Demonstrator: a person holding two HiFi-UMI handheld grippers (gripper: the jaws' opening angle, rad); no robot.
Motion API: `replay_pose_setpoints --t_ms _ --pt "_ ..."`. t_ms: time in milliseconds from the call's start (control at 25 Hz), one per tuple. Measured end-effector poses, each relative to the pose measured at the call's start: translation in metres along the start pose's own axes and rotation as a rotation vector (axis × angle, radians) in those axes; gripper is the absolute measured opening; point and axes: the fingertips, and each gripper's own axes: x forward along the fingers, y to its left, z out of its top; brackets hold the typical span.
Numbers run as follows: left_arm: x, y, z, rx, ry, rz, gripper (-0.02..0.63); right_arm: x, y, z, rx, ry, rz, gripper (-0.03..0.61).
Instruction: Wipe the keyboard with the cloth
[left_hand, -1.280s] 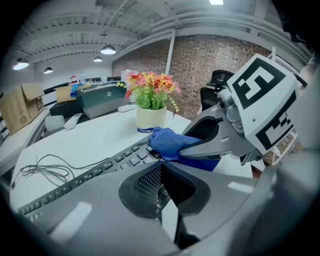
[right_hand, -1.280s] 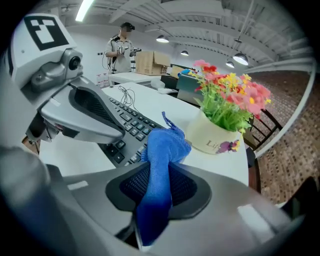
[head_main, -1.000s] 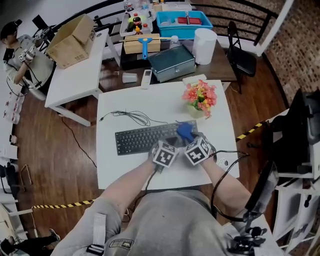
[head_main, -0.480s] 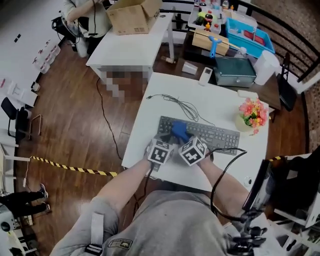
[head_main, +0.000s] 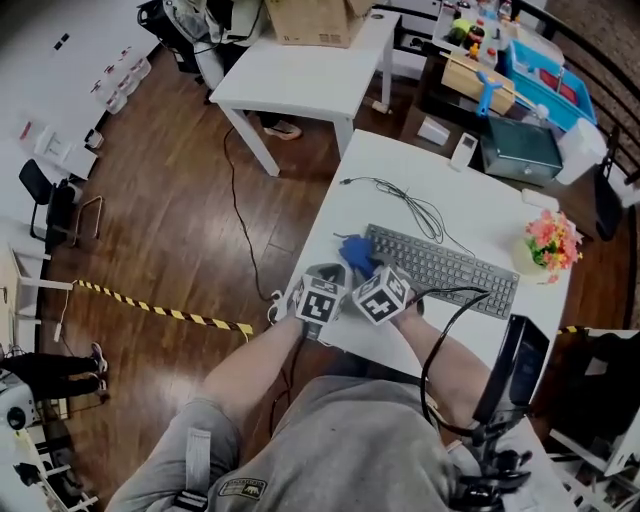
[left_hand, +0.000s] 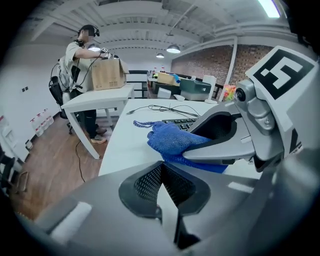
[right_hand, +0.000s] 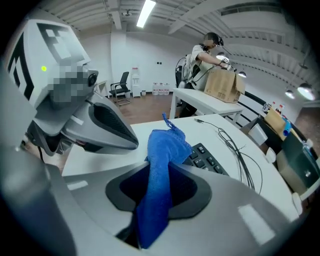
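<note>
- Right gripper view shows the right tongs (right_hand: 159, 186) closed on a blue fluffy microfibre cloth (right_hand: 162, 150), which stands up between the two jaws at the frame centre.
- Left tongs (left_hand: 161, 167) have the jaws together with nothing between them, and they hang just beside the right ones.
- At the centre of the head view, the cloth is at the left end of the flat grey keyboard (head_main: 445, 270) on the white counter (head_main: 400, 165).
- To wipe well, I think the cloth should press lightly on the keys and go along the rows, without catching the thin black cable (head_main: 410, 205).
</note>
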Motion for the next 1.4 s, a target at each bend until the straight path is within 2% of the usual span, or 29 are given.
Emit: replay_pose_setpoints --t_ms 200,440,760,1040,1240,1400 --pt "0.009 -0.017 0.008 0.042 -0.001 -0.043 -0.006 -0.008 -0.006 -0.006 0.02 -0.006 -0.015 0.11" --pt "0.029 -0.066 0.024 0.123 0.009 -0.118 -0.006 -0.038 -0.03 -0.049 0.07 0.021 -0.073 0.11" --pt "0.06 -0.176 0.049 0.263 0.016 -0.257 -0.006 -0.098 -0.079 -0.135 0.206 0.055 -0.19 0.11" --pt "0.084 -0.281 0.07 0.38 0.009 -0.379 -0.006 -0.158 -0.127 -0.225 0.351 0.091 -0.32 0.109" --pt "0.094 -0.341 0.079 0.436 0.01 -0.44 -0.006 -0.202 -0.153 -0.282 0.43 0.116 -0.391 0.109" --pt "0.103 -0.373 0.085 0.477 0.005 -0.46 -0.006 -0.22 -0.161 -0.308 0.449 0.128 -0.398 0.109"
